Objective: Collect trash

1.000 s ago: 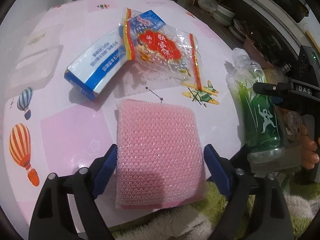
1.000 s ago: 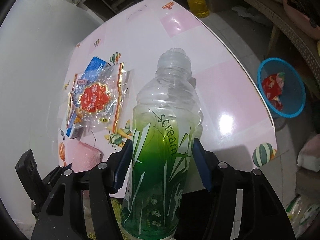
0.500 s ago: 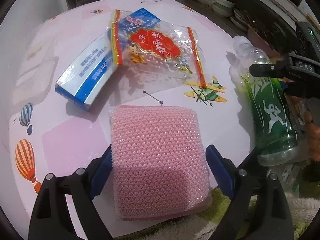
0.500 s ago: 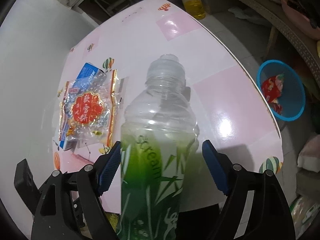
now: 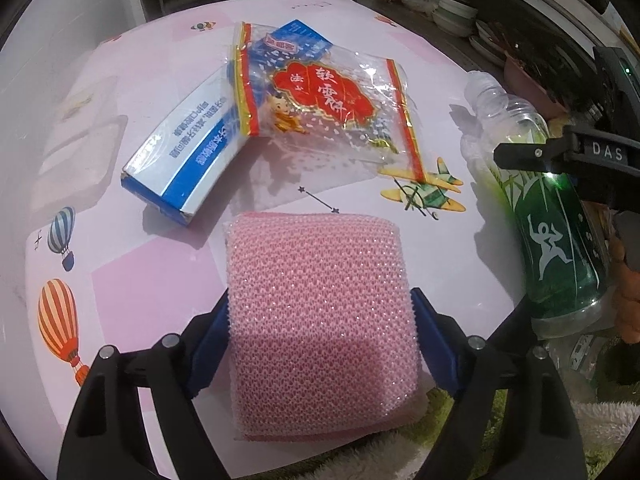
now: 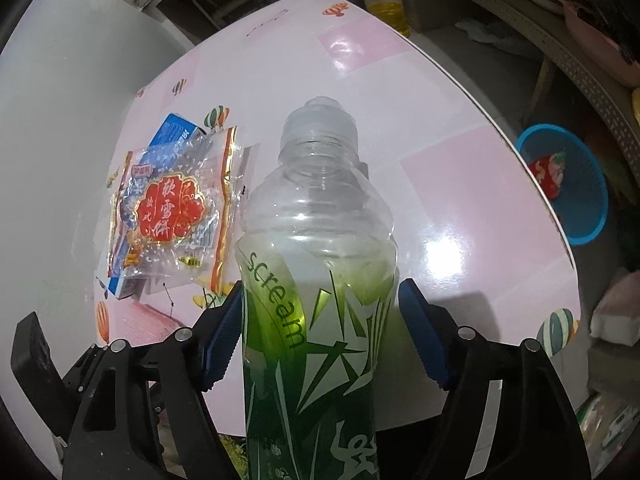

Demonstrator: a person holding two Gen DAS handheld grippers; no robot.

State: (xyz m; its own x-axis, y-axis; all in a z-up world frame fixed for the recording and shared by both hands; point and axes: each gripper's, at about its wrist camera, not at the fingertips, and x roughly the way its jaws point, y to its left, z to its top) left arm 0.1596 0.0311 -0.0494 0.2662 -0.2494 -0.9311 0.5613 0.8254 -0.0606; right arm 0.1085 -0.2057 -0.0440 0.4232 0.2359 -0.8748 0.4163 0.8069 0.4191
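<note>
My left gripper (image 5: 320,336) is shut on a pink mesh sponge (image 5: 320,316) at the near edge of the pink table (image 5: 140,280). Beyond it lie a blue and white box (image 5: 188,160) and a clear snack bag with a red label (image 5: 324,100). My right gripper (image 6: 320,328) is around a green-labelled plastic bottle (image 6: 320,300); both pads sit at the bottle's sides, the left one touching. The bottle (image 5: 556,240) also shows at the right of the left wrist view. The snack bag (image 6: 172,208) and box (image 6: 176,132) lie to the left in the right wrist view.
A blue basket (image 6: 568,184) holding a red wrapper stands on the floor beyond the table's right edge. A bottle of yellow liquid (image 6: 386,4) stands past the far edge. Shelves with bowls (image 5: 452,16) run along the back. A green and white fluffy cloth (image 5: 460,440) lies below the near edge.
The right jaws opened wider half a second ago and have now closed back in around the bottle. The left gripper has drawn back a little with the sponge still between its jaws.
</note>
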